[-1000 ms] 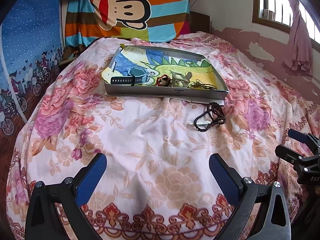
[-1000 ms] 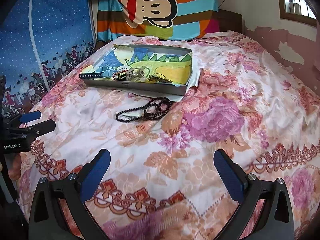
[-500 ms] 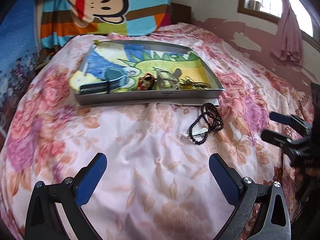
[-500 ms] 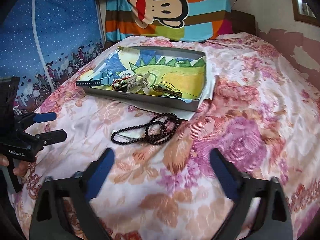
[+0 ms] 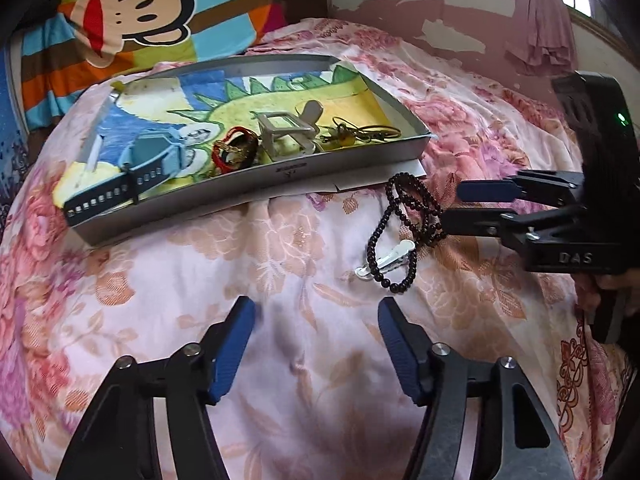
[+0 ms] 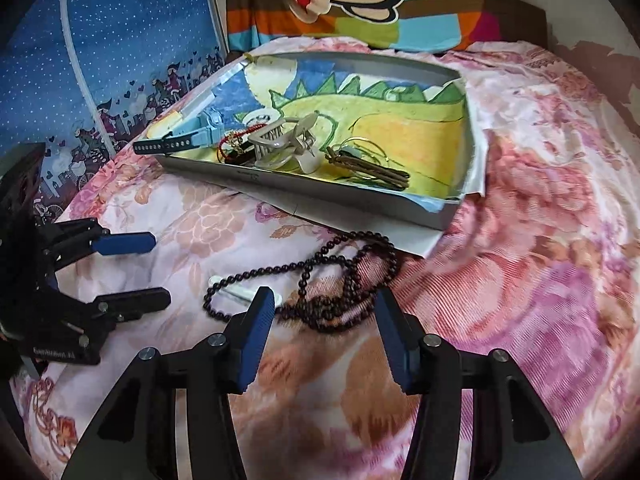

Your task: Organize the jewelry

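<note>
**Both grippers have closed in on the beads**

Left wrist view: left gripper (image 5: 316,338), jaws parted and empty, hovers over the floral bedspread (image 5: 160,280); the bead necklace (image 5: 404,232) lies ahead to its right, draped over a white hair clip (image 5: 386,262), touching the right gripper (image 5: 452,206).

Right wrist view: right gripper (image 6: 326,326), jaws apart, straddles the necklace (image 6: 320,280) just before the tray (image 6: 320,196).
</note>
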